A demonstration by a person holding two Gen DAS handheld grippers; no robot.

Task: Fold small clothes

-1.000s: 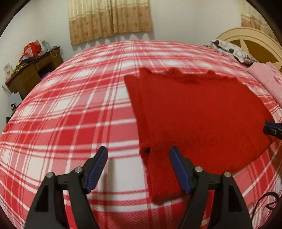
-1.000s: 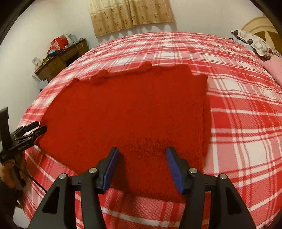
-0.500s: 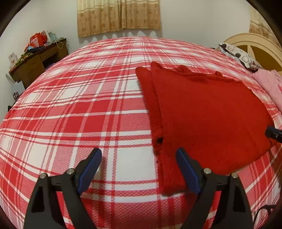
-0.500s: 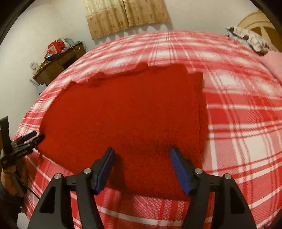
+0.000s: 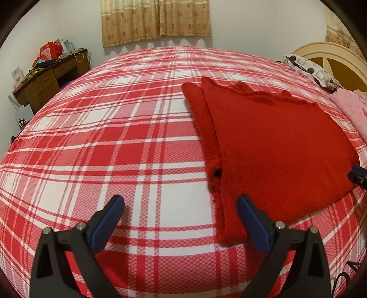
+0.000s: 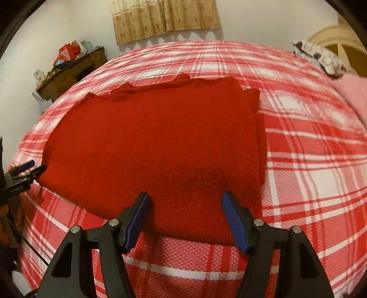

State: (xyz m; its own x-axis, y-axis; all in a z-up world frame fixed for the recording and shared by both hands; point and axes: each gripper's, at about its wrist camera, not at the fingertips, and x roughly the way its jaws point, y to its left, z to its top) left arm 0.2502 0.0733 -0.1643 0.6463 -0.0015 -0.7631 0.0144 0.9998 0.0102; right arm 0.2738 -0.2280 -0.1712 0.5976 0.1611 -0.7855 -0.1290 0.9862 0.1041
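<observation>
Sweater (image 5: pixel 275 146) folding looks partly done: one red knit lies flat on the bed (image 5: pixel 114 142), its two sides already turned in, so a narrower strip shows under each long edge. It sits toward 2 o'clock in the left view and fills the middle of the right view. What I judge is left is the end-to-end fold, near hem up to the neck at 12 o'clock, and then perhaps the pink cloth (image 5: pixel 351 110) at 3 o'clock, if that belongs to the pile at all.

Left gripper (image 5: pixel 181 220) hovers over bare plaid sheet, its fingers (image 5: pixel 107 222) spreading to nearly full width, nothing between them; the sweater's near corner lies just beside the right-hand finger, at about 5 o'clock. Right gripper (image 6: pixel 184 220) hangs over the near hem with a moderate gap between its fingers (image 6: pixel 235 220), knit showing below and between them, but the pads press on nothing.

Count: one red sweater, one pink cloth, one patterned pillow (image 5: pixel 309 68) at 2 o'clock, one cluttered desk (image 5: pixel 48 78) at 10 o'clock, one curtain (image 5: pixel 156 20) at 12, two grippers.
</observation>
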